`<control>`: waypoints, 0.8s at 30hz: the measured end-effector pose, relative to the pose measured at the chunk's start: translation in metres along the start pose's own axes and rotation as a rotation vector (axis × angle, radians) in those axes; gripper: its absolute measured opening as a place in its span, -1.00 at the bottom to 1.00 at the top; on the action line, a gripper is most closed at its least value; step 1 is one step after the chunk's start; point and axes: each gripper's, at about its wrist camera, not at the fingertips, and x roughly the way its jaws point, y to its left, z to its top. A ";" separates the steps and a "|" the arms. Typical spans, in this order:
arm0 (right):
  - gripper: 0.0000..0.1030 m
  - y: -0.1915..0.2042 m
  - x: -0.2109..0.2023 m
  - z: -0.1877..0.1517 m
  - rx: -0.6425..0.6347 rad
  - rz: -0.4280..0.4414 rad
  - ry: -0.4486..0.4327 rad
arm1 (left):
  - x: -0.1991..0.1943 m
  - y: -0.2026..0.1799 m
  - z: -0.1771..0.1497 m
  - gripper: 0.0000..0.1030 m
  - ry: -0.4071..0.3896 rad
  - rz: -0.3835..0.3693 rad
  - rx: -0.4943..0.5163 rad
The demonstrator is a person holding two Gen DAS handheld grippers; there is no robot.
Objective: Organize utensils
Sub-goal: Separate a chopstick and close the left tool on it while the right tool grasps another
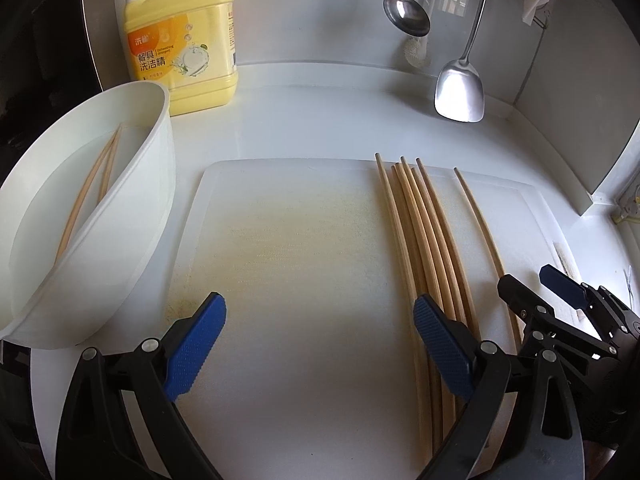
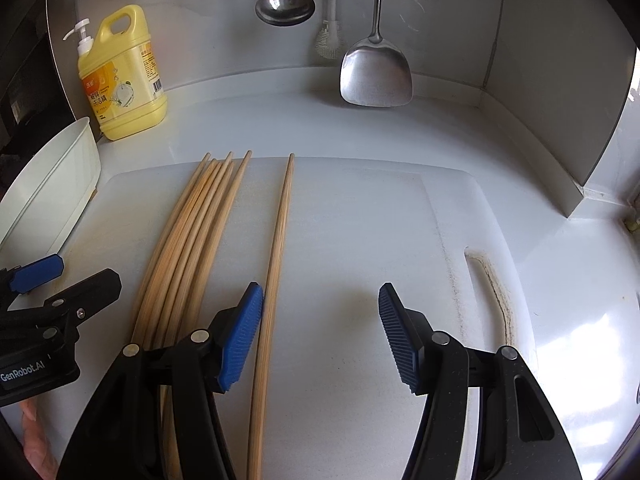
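Several wooden chopsticks [image 1: 424,240] lie bundled on the white cutting board [image 1: 300,260], and a single chopstick [image 1: 480,220] lies apart to their right. Two more chopsticks [image 1: 92,192] rest inside the white tub [image 1: 132,216] at the left. My left gripper [image 1: 320,344] hovers open over bare board, its right finger above the bundle. In the right wrist view my right gripper [image 2: 320,336] is open; the single chopstick [image 2: 276,264] runs between its jaws, just inside the left pad [image 2: 242,340]. The bundle [image 2: 192,248] lies left of that finger.
A yellow detergent bottle [image 1: 184,40] stands at the back left. A steel ladle [image 2: 285,4], a brush [image 2: 330,40] and a steel spatula [image 2: 376,72] hang on the back wall. A wall corner [image 2: 600,152] closes the right side. The board's handle slot [image 2: 492,292] is near the right gripper.
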 end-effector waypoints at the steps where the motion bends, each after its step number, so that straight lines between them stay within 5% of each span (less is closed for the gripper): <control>1: 0.11 -0.002 0.000 0.000 0.002 0.002 0.000 | 0.001 -0.001 0.000 0.81 0.001 -0.001 0.001; 24: 0.11 -0.017 -0.004 -0.004 0.014 -0.004 -0.003 | 0.016 -0.002 -0.002 0.89 0.025 0.044 -0.002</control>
